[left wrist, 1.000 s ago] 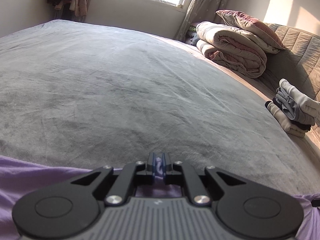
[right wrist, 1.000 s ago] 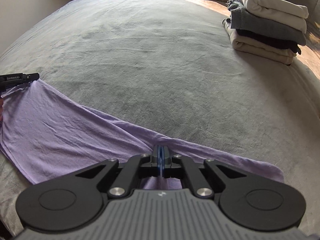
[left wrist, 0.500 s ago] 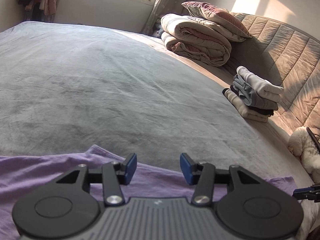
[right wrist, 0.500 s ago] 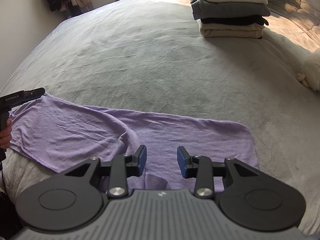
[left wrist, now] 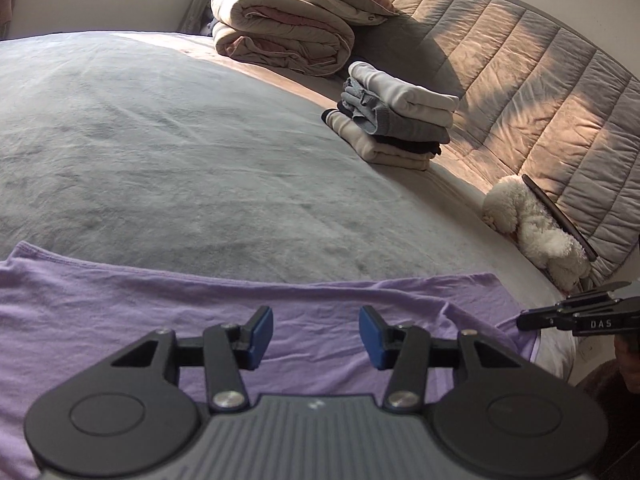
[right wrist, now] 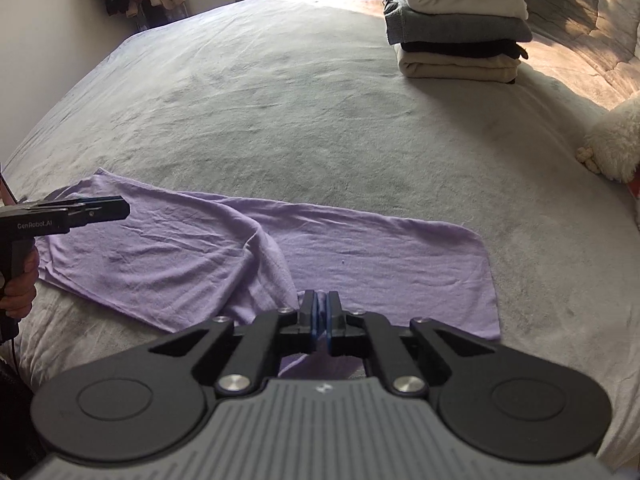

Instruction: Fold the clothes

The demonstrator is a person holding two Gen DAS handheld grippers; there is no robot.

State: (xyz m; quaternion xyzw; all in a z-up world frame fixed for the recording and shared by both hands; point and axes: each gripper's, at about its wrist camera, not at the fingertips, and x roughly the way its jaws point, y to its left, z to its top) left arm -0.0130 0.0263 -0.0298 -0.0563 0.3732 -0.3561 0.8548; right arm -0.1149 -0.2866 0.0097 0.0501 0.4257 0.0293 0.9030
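A purple garment (left wrist: 120, 312) (right wrist: 380, 256) lies flat as a long folded strip across the near part of the grey bed (right wrist: 300, 120). My left gripper (left wrist: 316, 330) hovers open over its middle with nothing between the blue pads. From the right wrist view the left gripper (right wrist: 120, 210) sits above the strip's left end, held by a hand (right wrist: 20, 288). My right gripper (right wrist: 320, 314) is shut on the garment's near edge, and purple cloth shows under its fingers. In the left wrist view the right gripper (left wrist: 524, 322) pinches the strip's right corner.
A stack of folded clothes (left wrist: 396, 120) (right wrist: 460, 28) sits at the far right of the bed. Behind it lie a rolled duvet (left wrist: 280, 32) and pillow. A white plush toy (left wrist: 536, 224) (right wrist: 616, 144) leans against the quilted headboard (left wrist: 540, 80).
Both grippers let go of the garment and opened. The right one has since shut again on its near edge. The left stays open and has swung right, toward the headboard.
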